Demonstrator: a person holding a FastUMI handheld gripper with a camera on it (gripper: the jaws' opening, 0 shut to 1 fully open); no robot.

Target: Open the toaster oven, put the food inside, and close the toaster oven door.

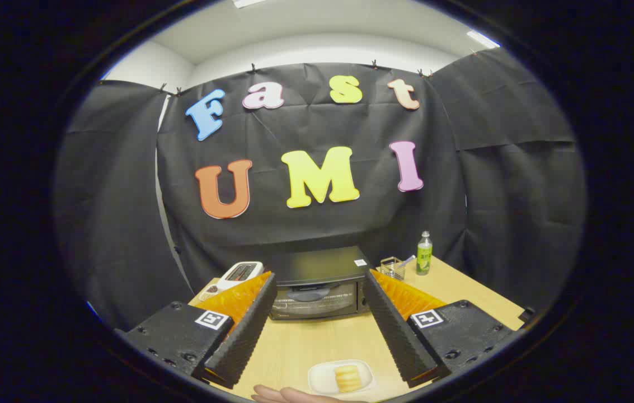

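Note:
A black toaster oven [317,285] stands at the back of the wooden table, its glass door shut, beyond my fingers. My gripper [319,280] is open wide and held above the table, with nothing between its black ribbed fingers [247,330]. Below and nearer than the fingertips, a small white plate [322,376] carries a piece of yellow pastry-like food [348,378]. A person's hand [286,395] lies at the table's near edge, just beside the plate.
A white toaster [241,273] sits left of the oven. Right of the oven stand a small wire basket [393,267] and a green bottle [424,253]. Bare wooden table [317,341] stretches between oven and plate. Black cloth walls close in behind.

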